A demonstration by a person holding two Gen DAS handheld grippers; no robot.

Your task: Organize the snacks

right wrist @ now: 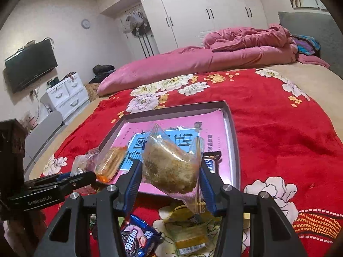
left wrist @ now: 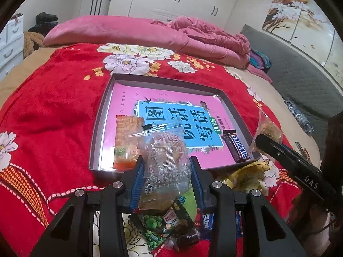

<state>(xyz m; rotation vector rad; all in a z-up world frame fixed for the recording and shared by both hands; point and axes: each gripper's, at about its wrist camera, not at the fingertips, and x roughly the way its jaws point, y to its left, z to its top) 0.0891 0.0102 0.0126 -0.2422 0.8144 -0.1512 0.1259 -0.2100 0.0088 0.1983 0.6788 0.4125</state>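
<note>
My left gripper [left wrist: 166, 172] is shut on a clear-wrapped pastry packet [left wrist: 165, 160], held above the near edge of the grey tray [left wrist: 100, 115]. My right gripper [right wrist: 170, 183] is shut on another clear packet with a brown crumbly cake [right wrist: 171, 167], tilted, over the tray's near right side. A pink and blue book [left wrist: 171, 117] lines the tray. On it lie an orange snack packet [left wrist: 126, 141] at the near left and a Snickers bar [left wrist: 235, 147] at the near right. In the left wrist view the right gripper [left wrist: 260, 139] comes in from the right.
Loose snacks lie on the red flowered blanket [left wrist: 53, 107] before the tray: a green packet [left wrist: 156, 227], an Oreo packet [right wrist: 137, 237] and yellow packets [right wrist: 188, 235]. A pink quilt [right wrist: 193, 62] lies across the far bed. White drawers [right wrist: 66, 94] stand at left.
</note>
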